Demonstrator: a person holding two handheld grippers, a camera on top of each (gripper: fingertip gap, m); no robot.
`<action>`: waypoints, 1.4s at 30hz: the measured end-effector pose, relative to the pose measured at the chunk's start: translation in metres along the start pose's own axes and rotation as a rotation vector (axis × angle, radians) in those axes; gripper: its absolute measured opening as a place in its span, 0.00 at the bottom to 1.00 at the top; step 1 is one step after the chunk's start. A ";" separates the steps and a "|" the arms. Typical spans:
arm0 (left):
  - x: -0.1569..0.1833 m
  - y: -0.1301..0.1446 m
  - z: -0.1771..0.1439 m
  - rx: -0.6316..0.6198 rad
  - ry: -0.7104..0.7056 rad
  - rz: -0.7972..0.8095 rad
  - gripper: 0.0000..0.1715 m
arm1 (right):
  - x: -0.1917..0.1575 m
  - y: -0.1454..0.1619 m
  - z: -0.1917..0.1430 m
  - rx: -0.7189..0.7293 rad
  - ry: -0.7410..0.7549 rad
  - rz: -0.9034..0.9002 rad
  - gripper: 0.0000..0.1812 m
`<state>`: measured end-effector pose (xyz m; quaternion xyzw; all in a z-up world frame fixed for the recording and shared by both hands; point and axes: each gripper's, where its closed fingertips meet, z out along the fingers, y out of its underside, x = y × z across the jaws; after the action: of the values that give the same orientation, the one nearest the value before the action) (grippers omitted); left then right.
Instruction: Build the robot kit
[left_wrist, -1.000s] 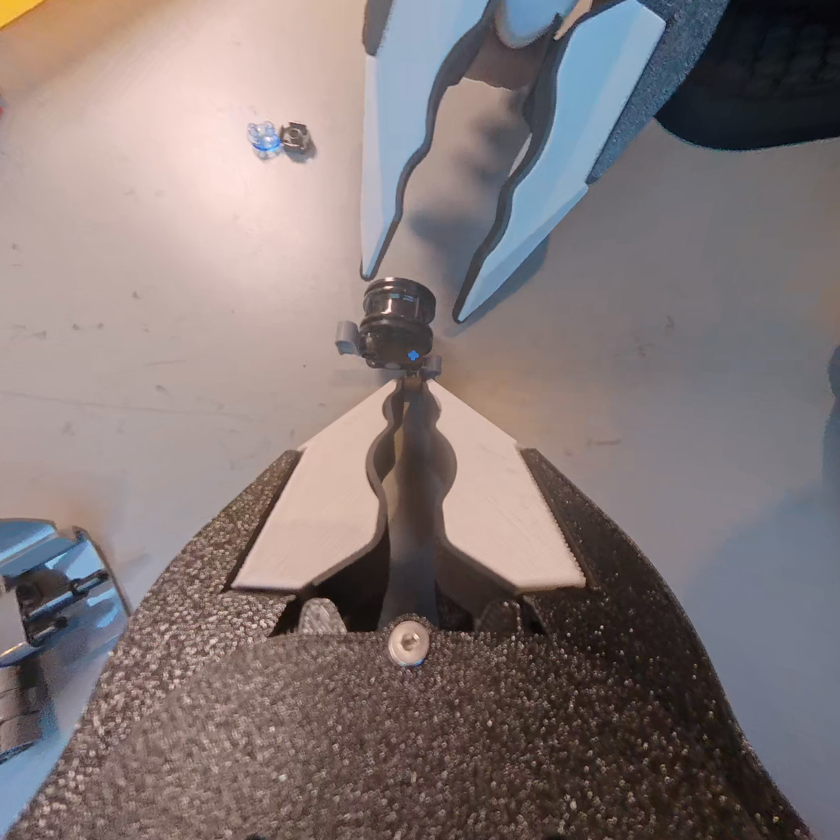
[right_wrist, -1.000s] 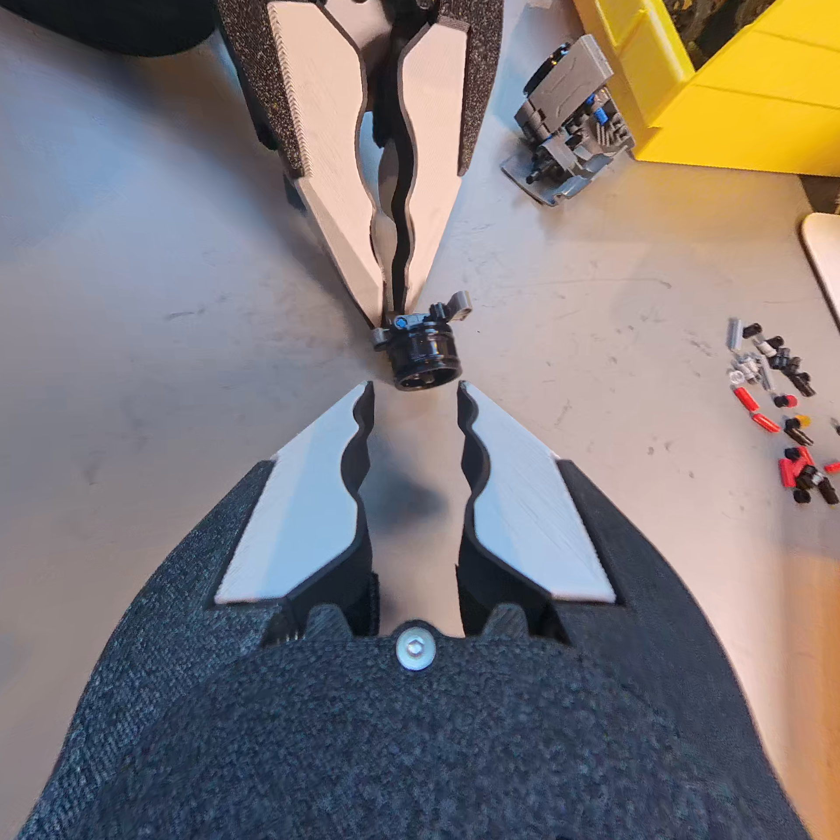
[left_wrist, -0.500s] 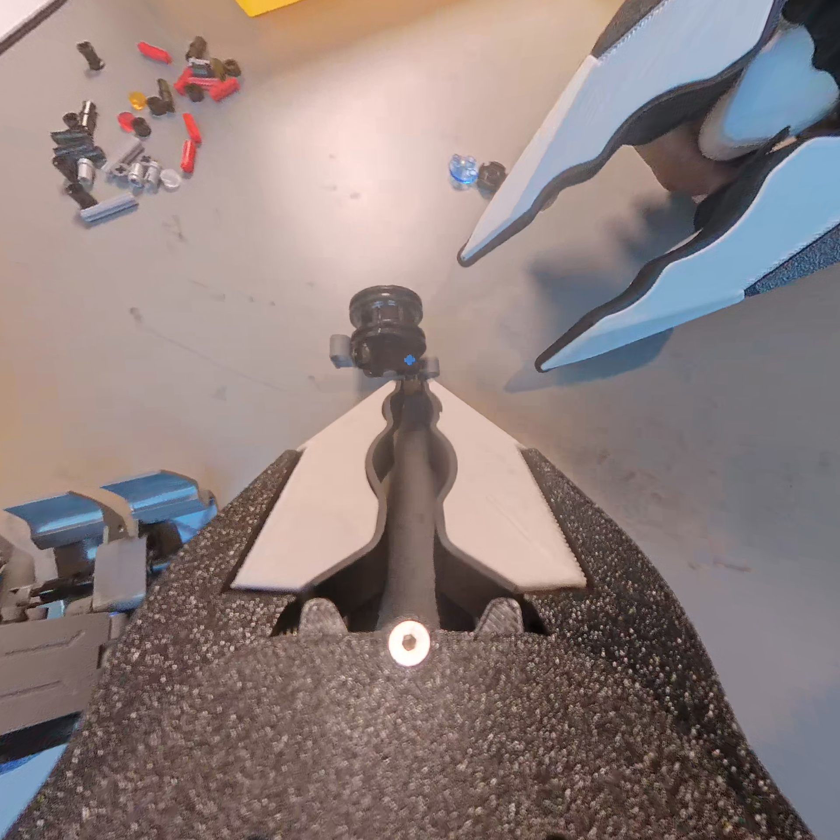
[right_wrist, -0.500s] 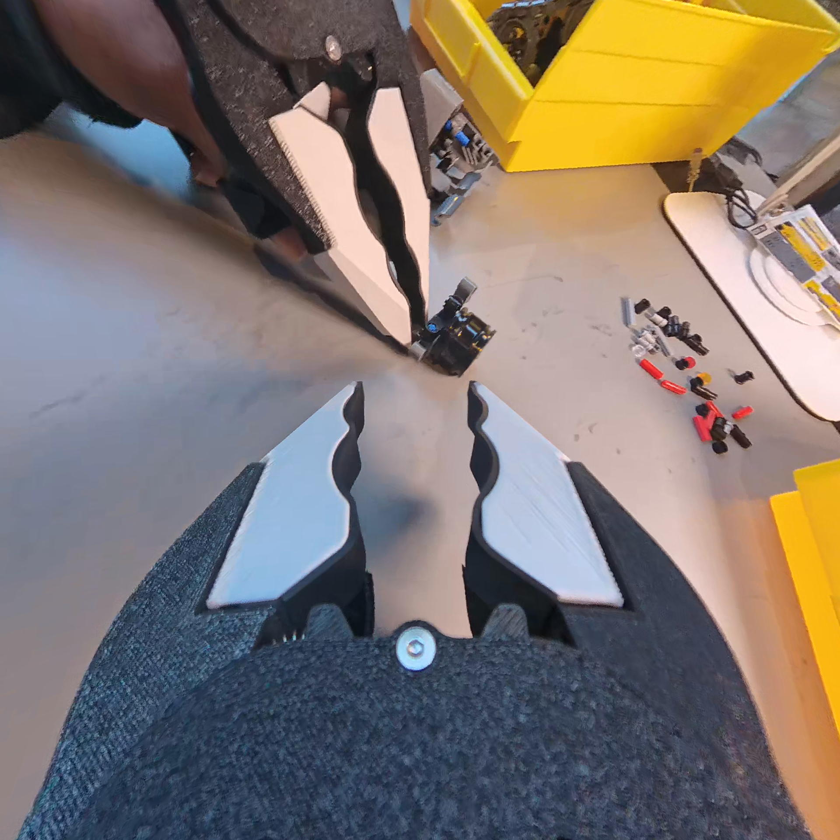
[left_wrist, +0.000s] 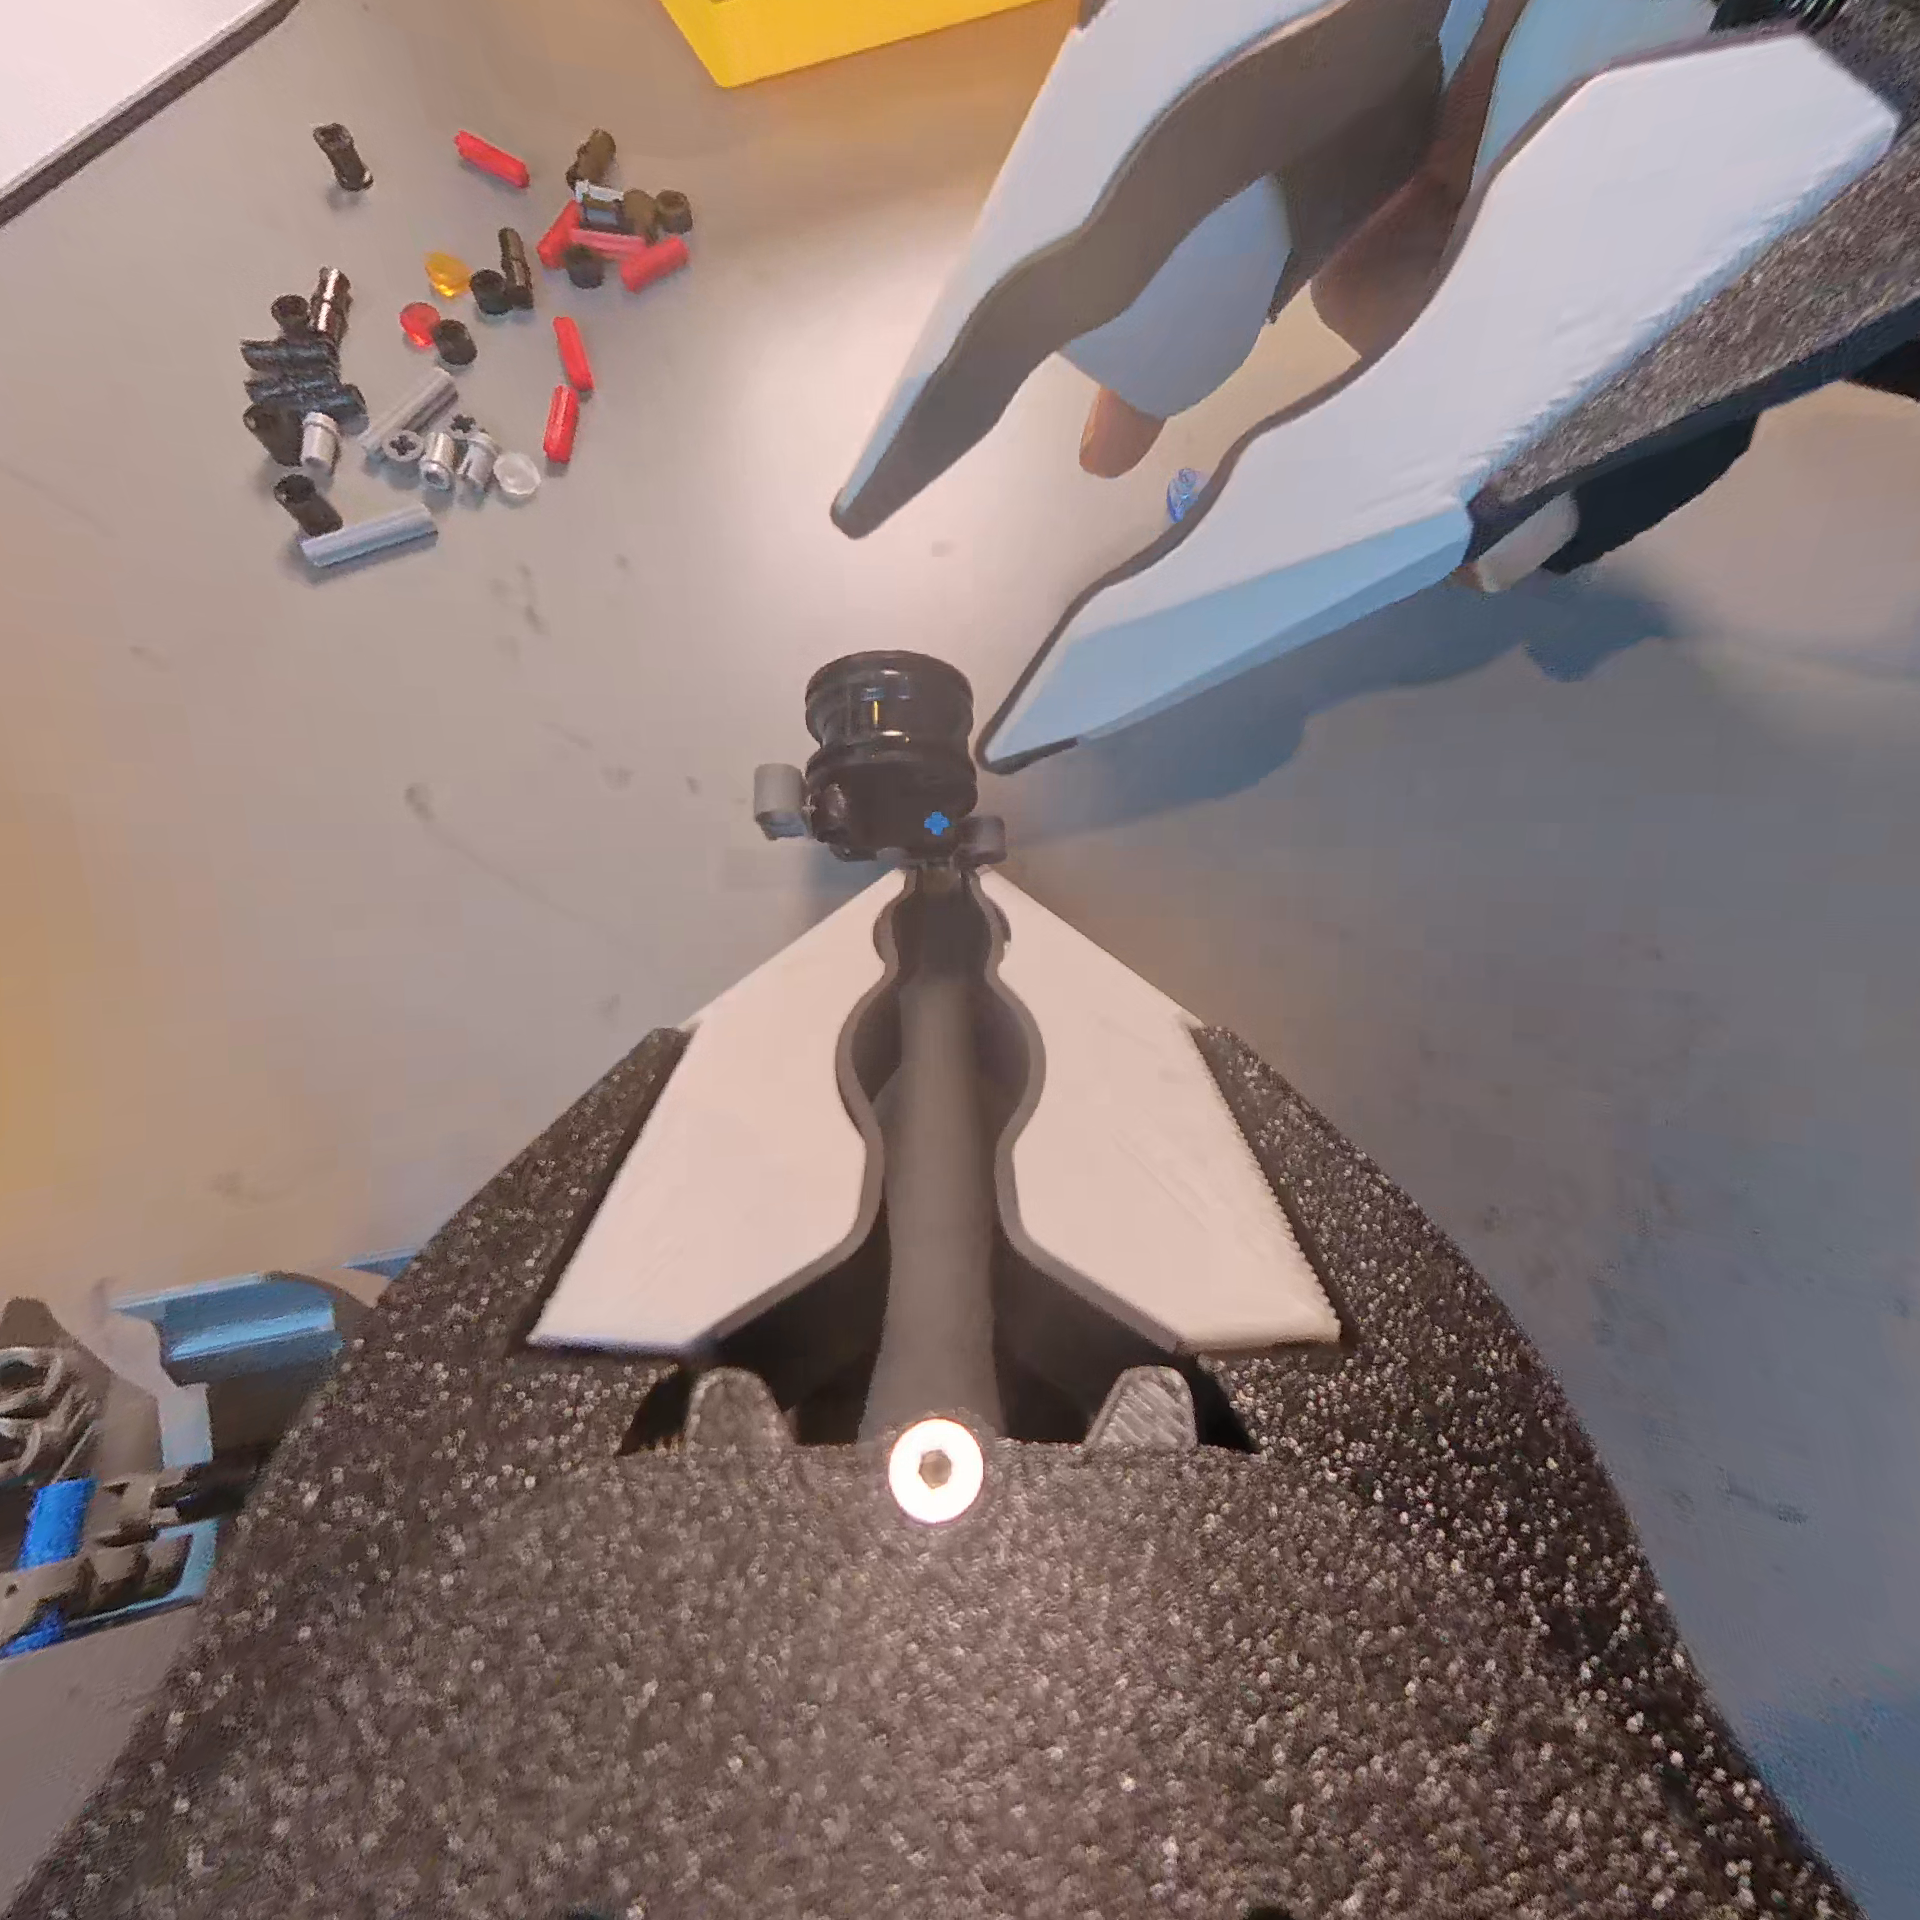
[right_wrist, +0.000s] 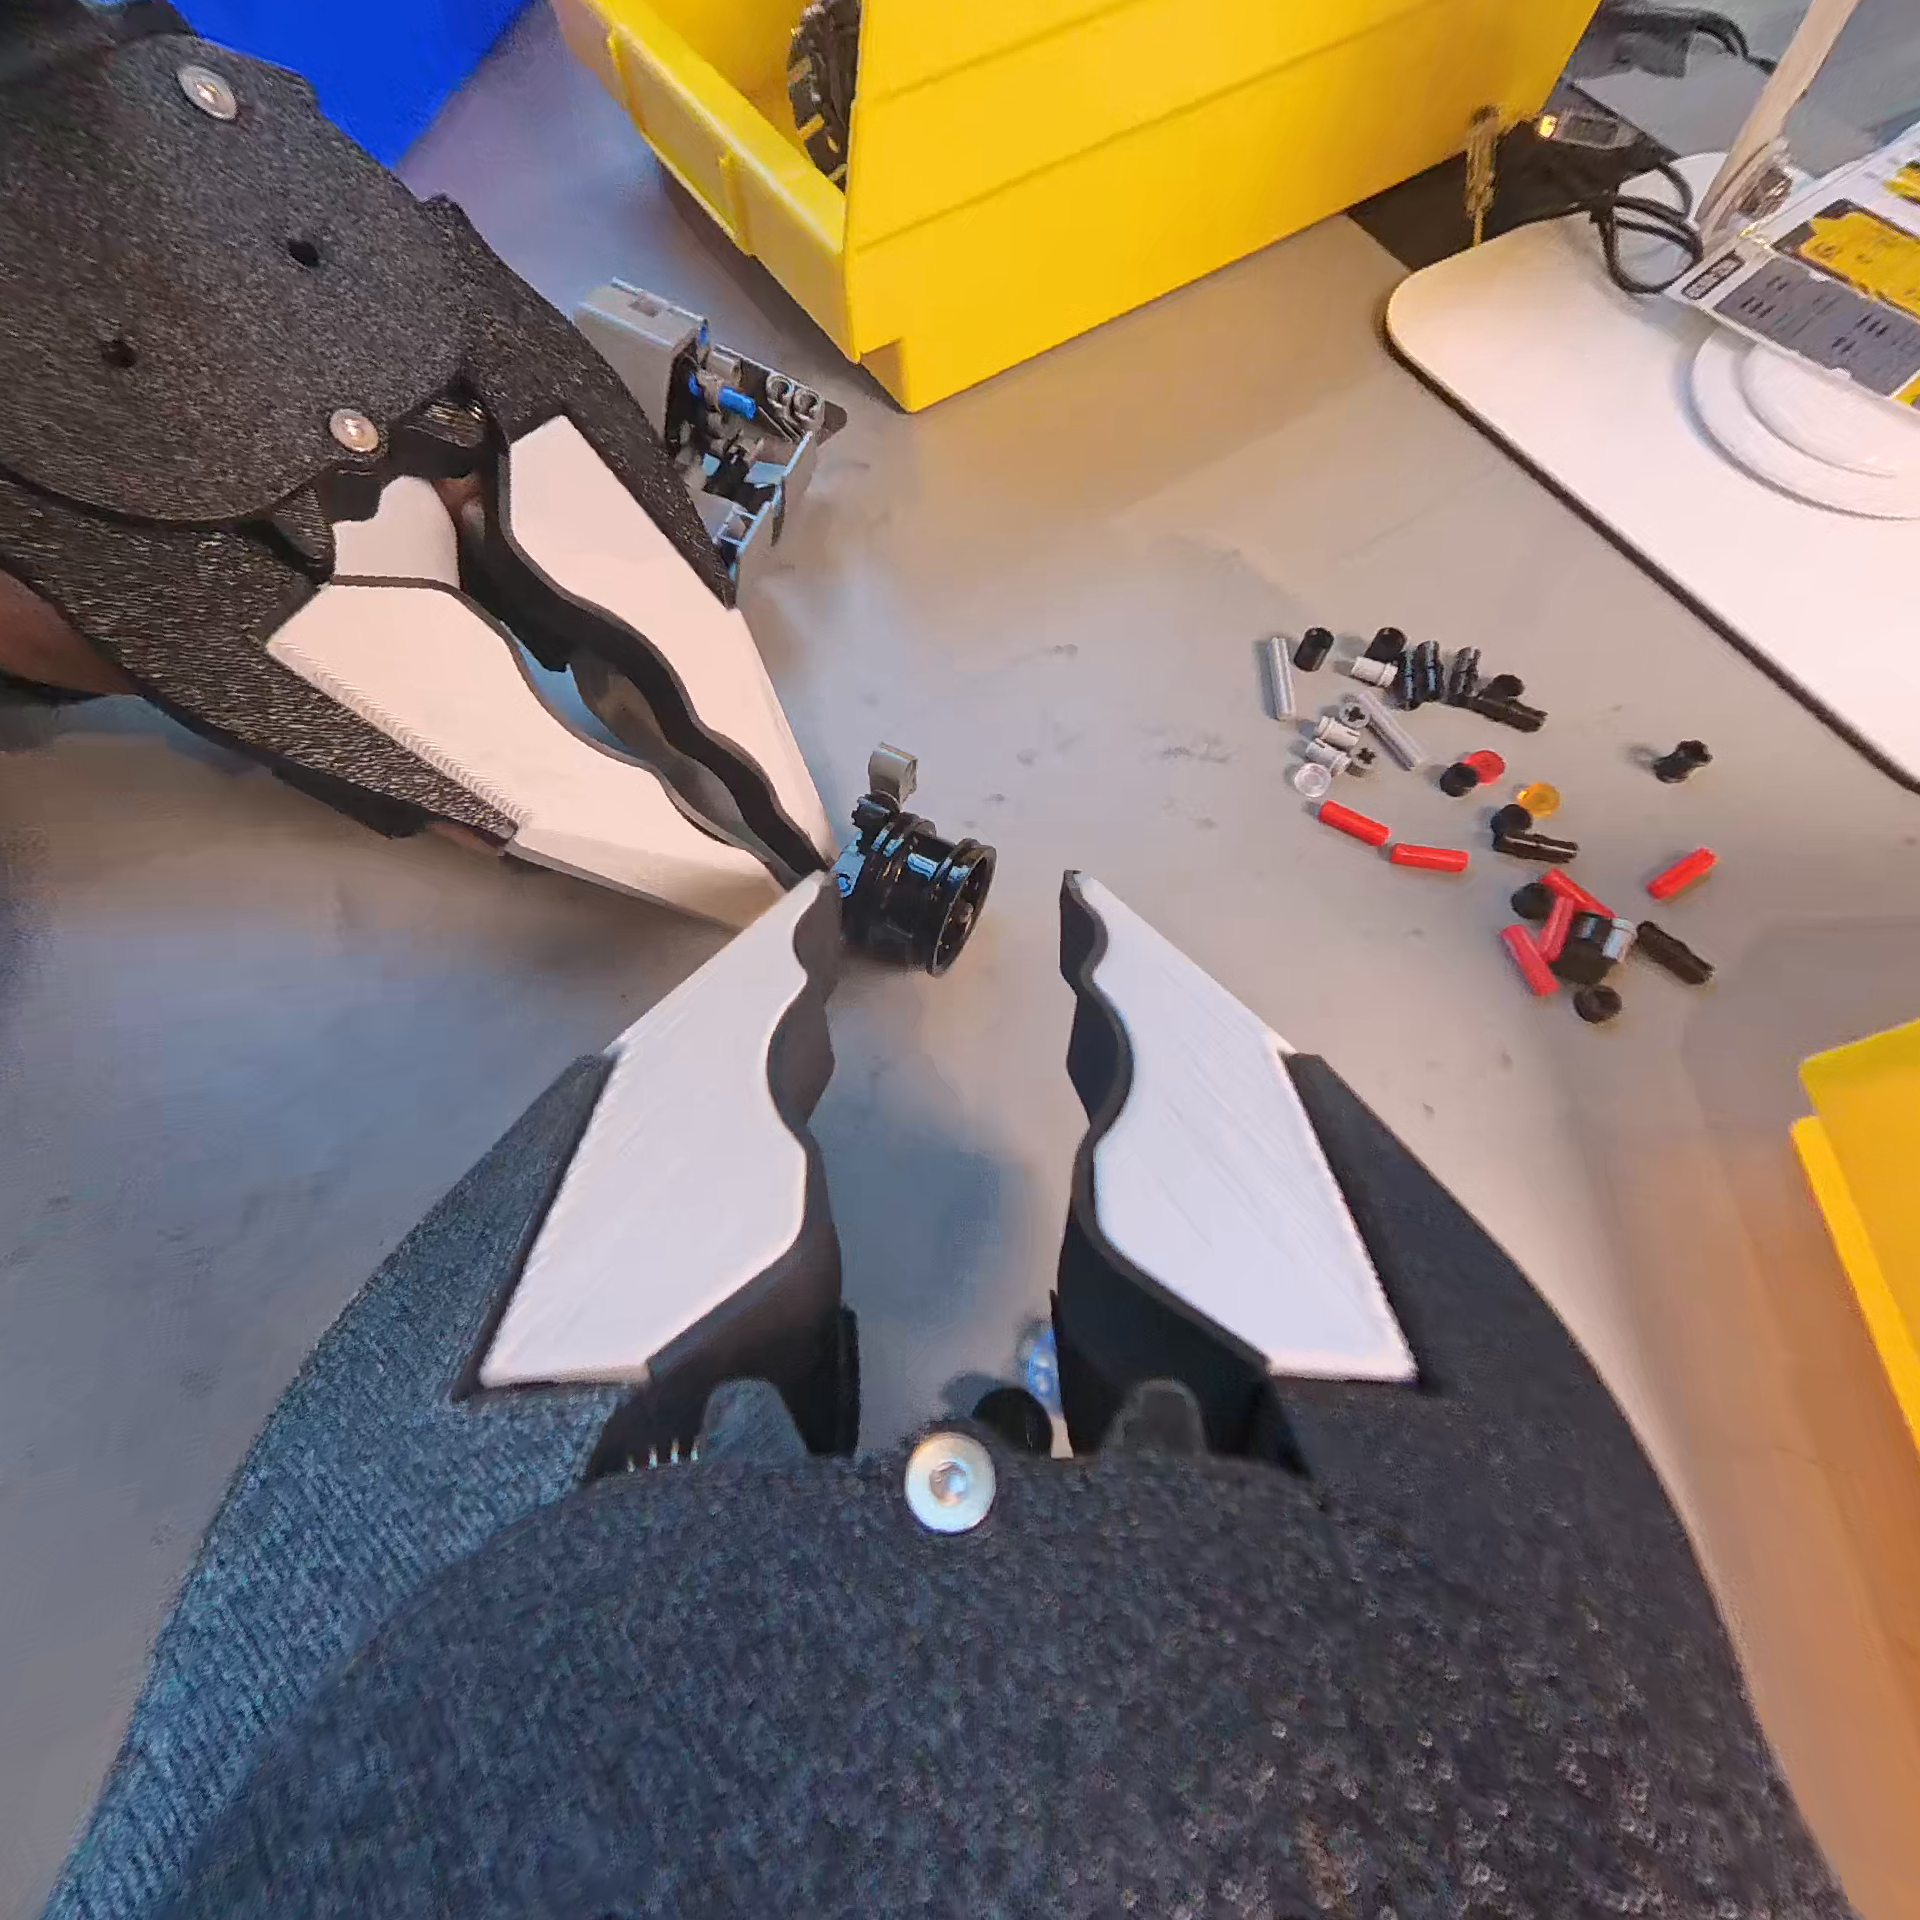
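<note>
My left gripper (left_wrist: 940, 881) is shut on the rear stub of a small black wheel hub (left_wrist: 889, 753). The hub carries grey connectors and a blue pin, and I hold it just above the grey table (left_wrist: 312, 935). My right gripper (right_wrist: 948, 888) is open and empty. The hub (right_wrist: 920, 899) lies just past its left fingertip, at the mouth of the gap. In the left wrist view the right gripper (left_wrist: 930, 636) comes in from the upper right, with its lower fingertip beside the hub's rim. In the right wrist view the left gripper (right_wrist: 805, 868) reaches in from the left.
A scatter of small black, red and grey parts (right_wrist: 1455, 790) lies to the right, also in the left wrist view (left_wrist: 447, 343). A grey built block (right_wrist: 717, 416), yellow bins (right_wrist: 1039, 156) and a white pad (right_wrist: 1662, 468) stand behind. A small blue round piece (left_wrist: 1182, 494) lies under the right gripper. Some 5 cm of space lies between my two pairs of fingers. Left tips and right tips are each some 15 cm from the grey built block (right_wrist: 717, 416).
My left gripper kept its hold on the hub and turned toward the parts pile. My right gripper, still open, swung aside and then came back close to the hub.
</note>
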<state>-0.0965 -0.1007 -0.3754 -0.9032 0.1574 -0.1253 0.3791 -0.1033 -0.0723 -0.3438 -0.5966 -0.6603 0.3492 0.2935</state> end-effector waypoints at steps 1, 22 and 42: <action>0.000 -0.001 0.001 0.001 0.003 -0.002 0.04 | 0.001 0.003 0.003 -0.020 0.005 -0.002 0.23; 0.004 -0.007 -0.025 0.145 0.055 0.038 0.16 | 0.003 0.007 0.006 -0.010 -0.120 0.081 0.11; 0.003 -0.059 -0.078 0.599 0.020 0.064 0.35 | 0.129 -0.126 -0.149 0.457 -0.035 0.138 0.11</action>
<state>-0.1100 -0.1133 -0.2794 -0.7446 0.1456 -0.1629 0.6308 -0.0720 0.0672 -0.1581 -0.5520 -0.5269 0.5191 0.3849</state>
